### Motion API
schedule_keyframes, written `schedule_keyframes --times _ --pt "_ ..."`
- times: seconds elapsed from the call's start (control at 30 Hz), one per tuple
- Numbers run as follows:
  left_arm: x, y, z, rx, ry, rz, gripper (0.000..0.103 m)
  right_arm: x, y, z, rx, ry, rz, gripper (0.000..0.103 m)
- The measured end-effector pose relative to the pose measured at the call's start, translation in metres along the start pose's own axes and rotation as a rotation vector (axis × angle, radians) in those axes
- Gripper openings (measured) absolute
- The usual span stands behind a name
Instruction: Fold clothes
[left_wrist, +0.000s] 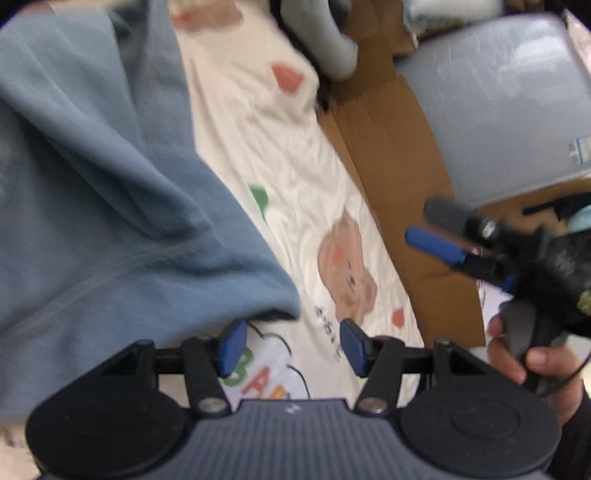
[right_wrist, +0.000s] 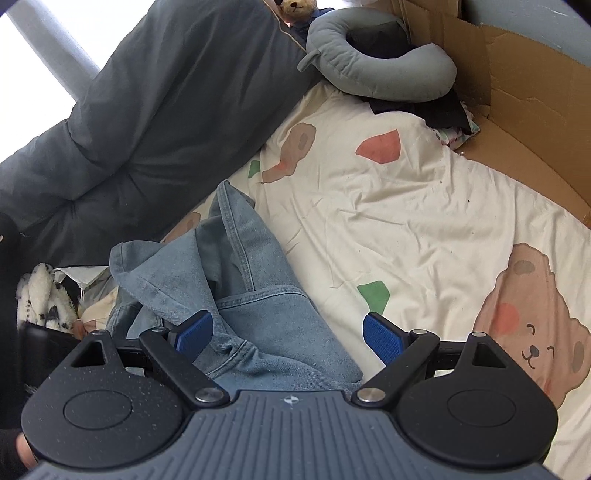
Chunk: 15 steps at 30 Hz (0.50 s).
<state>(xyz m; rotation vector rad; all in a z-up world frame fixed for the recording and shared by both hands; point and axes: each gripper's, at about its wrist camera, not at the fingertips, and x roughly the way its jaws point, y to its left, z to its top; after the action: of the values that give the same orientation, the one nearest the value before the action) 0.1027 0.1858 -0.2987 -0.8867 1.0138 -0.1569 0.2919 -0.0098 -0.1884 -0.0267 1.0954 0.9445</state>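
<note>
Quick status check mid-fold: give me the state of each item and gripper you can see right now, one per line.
Left gripper: open, holding nothing.
Right gripper: open, empty, jaws apart over the jeans.
Blue garment: unfolded, draped with loose creases.
Jeans: crumpled, not folded, on the sheet.
Bear-print sheet: spread out, wrinkled.
Neck pillow: lying at the sheet's far edge.
Grey duvet: bunched beside the sheet.

Left tongs (left_wrist: 290, 347) spread wide over bear-print sheet (left_wrist: 295, 177); blue fleece garment (left_wrist: 96, 206) beside them; right tongs (left_wrist: 436, 236) nearby.
</note>
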Motion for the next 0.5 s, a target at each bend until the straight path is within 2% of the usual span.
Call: schedule_keyframes --times 0.17,0.37,0.5 --pt "-0.045 0.018 0.016 0.023 -0.116 0.108 0.062 0.001 0.005 -0.002 -0.017 0.002 0.001 0.091" --pt "-0.106 0.048 0.034 -0.024 -0.31 0.233 0.063 0.007 0.012 -0.004 -0.044 0.018 0.009 0.091" --pt "-0.137 0.071 0.054 -0.073 -0.384 0.325 0.063 0.011 0.017 -0.007 -0.062 0.026 0.019 0.091"
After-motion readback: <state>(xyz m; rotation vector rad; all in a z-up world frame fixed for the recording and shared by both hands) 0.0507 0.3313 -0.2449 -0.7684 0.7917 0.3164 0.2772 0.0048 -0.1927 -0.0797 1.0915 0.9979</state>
